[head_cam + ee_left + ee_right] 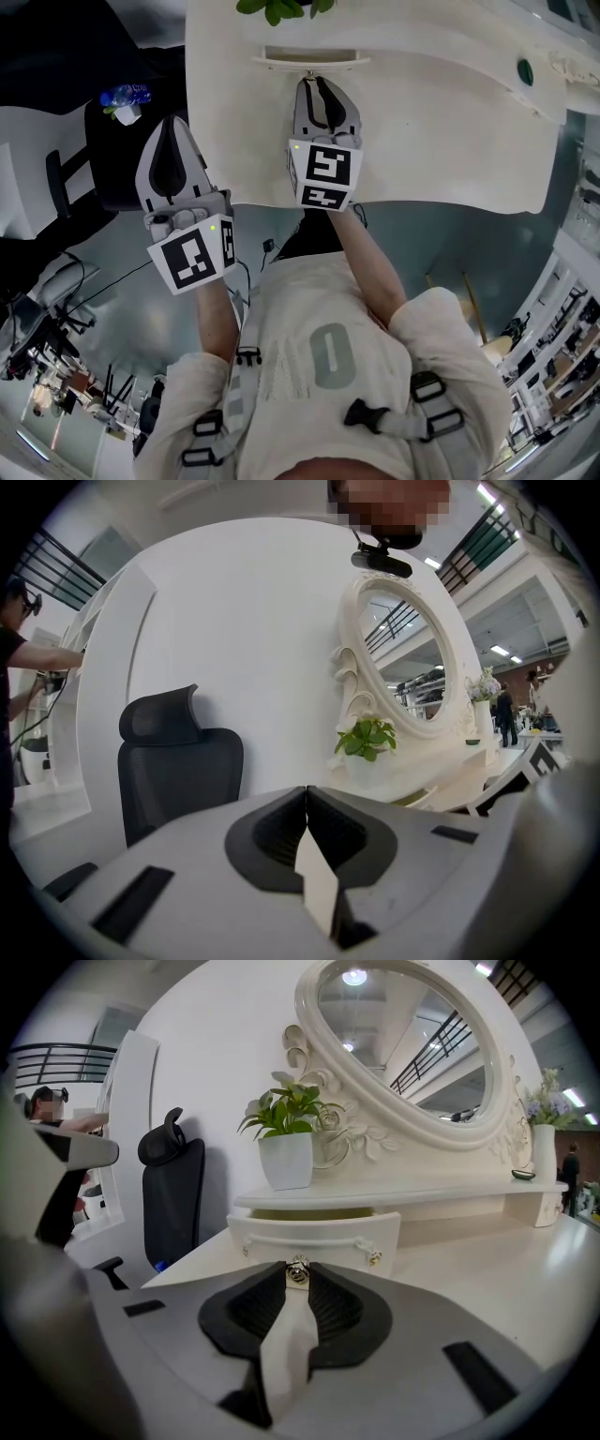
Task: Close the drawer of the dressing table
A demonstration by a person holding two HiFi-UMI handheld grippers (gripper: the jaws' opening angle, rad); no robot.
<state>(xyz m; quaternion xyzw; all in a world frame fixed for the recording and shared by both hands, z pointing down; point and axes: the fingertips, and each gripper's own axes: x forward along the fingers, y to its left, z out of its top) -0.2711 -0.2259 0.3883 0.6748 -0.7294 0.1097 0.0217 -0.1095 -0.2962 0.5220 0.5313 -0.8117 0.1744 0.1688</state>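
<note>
— Where is the drawer [319, 1230]?
— We see it pulled out a little from the bench [450, 141], under the plant [286, 1138].
— What do our tools do?
— Our right tool [313, 79] pinches the drawer's small knob [298, 1273]. Our left tool [307, 791] is closed on nothing, near the black chair [178, 771].

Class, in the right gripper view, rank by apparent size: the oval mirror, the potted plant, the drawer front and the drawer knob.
Largest: oval mirror.
Then potted plant and drawer front, too alike to rank.
Smallest: drawer knob, though nearest.
</note>
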